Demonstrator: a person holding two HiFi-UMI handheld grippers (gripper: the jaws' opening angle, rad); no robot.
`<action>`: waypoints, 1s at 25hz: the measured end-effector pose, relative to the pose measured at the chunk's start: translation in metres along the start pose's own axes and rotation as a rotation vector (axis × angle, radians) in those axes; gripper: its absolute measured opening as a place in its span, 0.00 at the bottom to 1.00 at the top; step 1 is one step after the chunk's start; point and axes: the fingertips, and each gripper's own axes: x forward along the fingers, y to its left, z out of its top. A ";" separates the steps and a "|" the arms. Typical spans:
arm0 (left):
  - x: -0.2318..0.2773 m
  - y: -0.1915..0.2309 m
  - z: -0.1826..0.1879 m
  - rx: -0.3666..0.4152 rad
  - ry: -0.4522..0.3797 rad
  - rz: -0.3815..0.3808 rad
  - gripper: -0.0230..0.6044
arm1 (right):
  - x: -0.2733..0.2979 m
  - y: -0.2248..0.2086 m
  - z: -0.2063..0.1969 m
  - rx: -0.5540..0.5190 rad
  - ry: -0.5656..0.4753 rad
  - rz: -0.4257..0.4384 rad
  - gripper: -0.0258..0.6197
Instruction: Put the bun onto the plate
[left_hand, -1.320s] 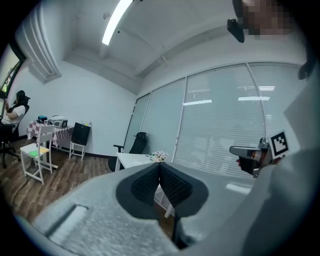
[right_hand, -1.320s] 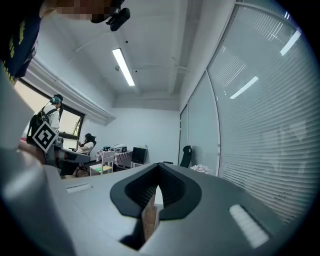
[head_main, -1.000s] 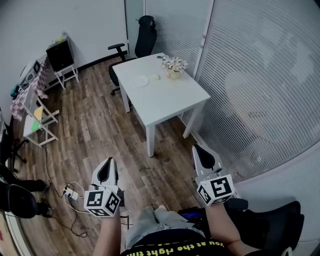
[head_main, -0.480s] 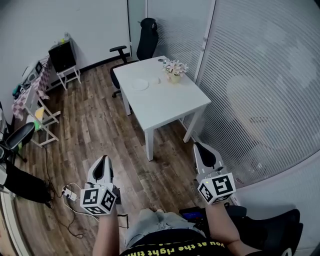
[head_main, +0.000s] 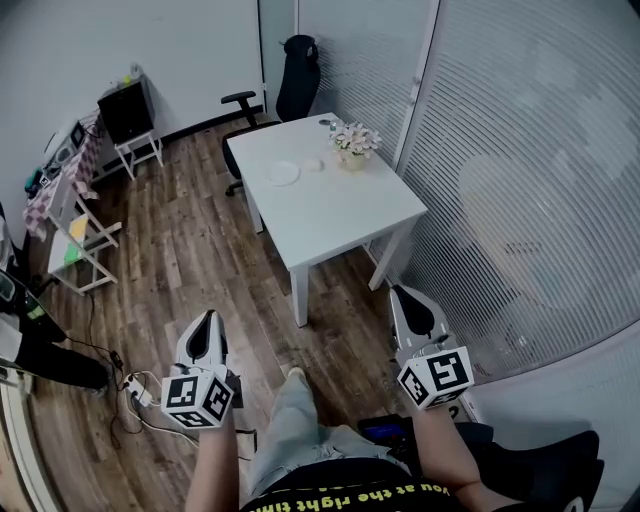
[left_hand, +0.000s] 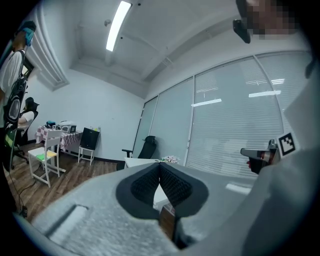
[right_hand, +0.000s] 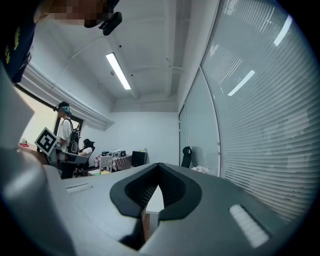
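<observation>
The white table (head_main: 335, 205) stands across the wooden floor, well ahead of both grippers. On its far part lies a white plate (head_main: 283, 173), and the small pale bun (head_main: 315, 164) sits just right of it, apart from it. My left gripper (head_main: 210, 318) (left_hand: 160, 165) is held low at the left, level, its jaws shut with nothing between them. My right gripper (head_main: 402, 292) (right_hand: 159, 165) is held the same way at the right, shut and empty. Both are far short of the table.
A pot of white flowers (head_main: 352, 142) stands on the table's far right corner. A black office chair (head_main: 295, 70) is behind the table. A black box on a white stand (head_main: 125, 112), a white shelf unit (head_main: 75, 235), a floor power strip (head_main: 138, 388) and a person (head_main: 25, 345) are at left. Glass walls with blinds (head_main: 520, 180) run along the right.
The holder has stepped toward the table, one leg now swung forward between the grippers. Both grippers moved along with them, still shut. The person at the left edge has shifted.
</observation>
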 end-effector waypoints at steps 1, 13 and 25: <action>0.005 0.002 0.000 0.001 0.000 0.000 0.04 | 0.005 -0.002 -0.001 0.002 0.001 0.000 0.04; 0.088 0.032 0.007 -0.005 0.000 -0.005 0.04 | 0.082 -0.028 -0.013 0.002 0.017 0.005 0.04; 0.194 0.063 0.027 -0.018 0.011 -0.055 0.04 | 0.176 -0.058 -0.010 0.003 0.034 -0.026 0.04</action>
